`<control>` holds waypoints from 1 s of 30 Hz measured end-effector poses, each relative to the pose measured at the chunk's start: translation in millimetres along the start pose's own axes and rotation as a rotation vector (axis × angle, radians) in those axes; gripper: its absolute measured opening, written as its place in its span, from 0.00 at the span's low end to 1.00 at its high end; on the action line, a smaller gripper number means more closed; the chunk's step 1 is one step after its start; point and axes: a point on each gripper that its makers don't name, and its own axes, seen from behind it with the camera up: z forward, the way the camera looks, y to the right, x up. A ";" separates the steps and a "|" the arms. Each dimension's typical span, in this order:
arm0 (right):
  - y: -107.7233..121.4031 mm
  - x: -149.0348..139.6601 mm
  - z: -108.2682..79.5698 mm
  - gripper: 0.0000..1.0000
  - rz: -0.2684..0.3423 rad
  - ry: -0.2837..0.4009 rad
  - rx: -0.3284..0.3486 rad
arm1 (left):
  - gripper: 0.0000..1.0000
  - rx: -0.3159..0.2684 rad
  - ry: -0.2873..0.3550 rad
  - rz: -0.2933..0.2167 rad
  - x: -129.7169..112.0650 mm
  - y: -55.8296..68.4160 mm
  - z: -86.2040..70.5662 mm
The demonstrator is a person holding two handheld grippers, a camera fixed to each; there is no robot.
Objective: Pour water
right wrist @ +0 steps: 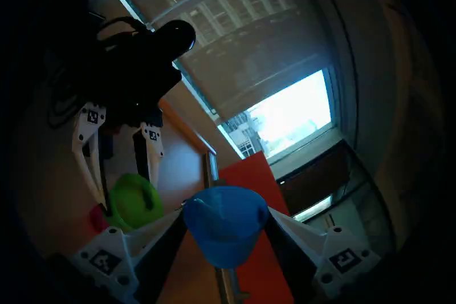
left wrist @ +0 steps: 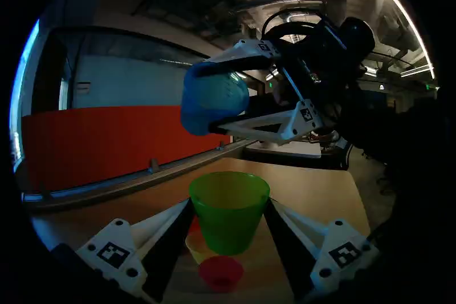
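My left gripper [left wrist: 229, 213] is shut on a green cup [left wrist: 229, 213], held upright above the wooden table [left wrist: 319, 190]. Above it my right gripper [left wrist: 228, 98] is shut on a blue cup [left wrist: 212, 98], which lies tipped on its side with the mouth turned toward the left. In the right gripper view the blue cup [right wrist: 226, 224] sits between my own fingers, and the green cup [right wrist: 135, 200] shows lower left, clamped in the left gripper [right wrist: 128, 190]. Whether water is flowing I cannot tell.
A small red cup [left wrist: 221, 272] and a yellow cup [left wrist: 196, 244] stand on the table under the green cup. An orange partition [left wrist: 114, 138] with a rail runs along the table's far side. A bright window [right wrist: 290, 113] is overhead in the right gripper view.
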 end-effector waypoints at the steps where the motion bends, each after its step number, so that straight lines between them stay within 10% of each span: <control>1: 0.3 0.2 0.2 0.91 -0.008 -0.001 -0.002 | 0.85 0.000 0.000 0.001 0.2 0.1 0.0; 30: 12.1 7.7 2.7 0.91 -0.123 -0.011 -0.039 | 0.85 -0.004 0.002 0.003 1.8 1.7 -0.3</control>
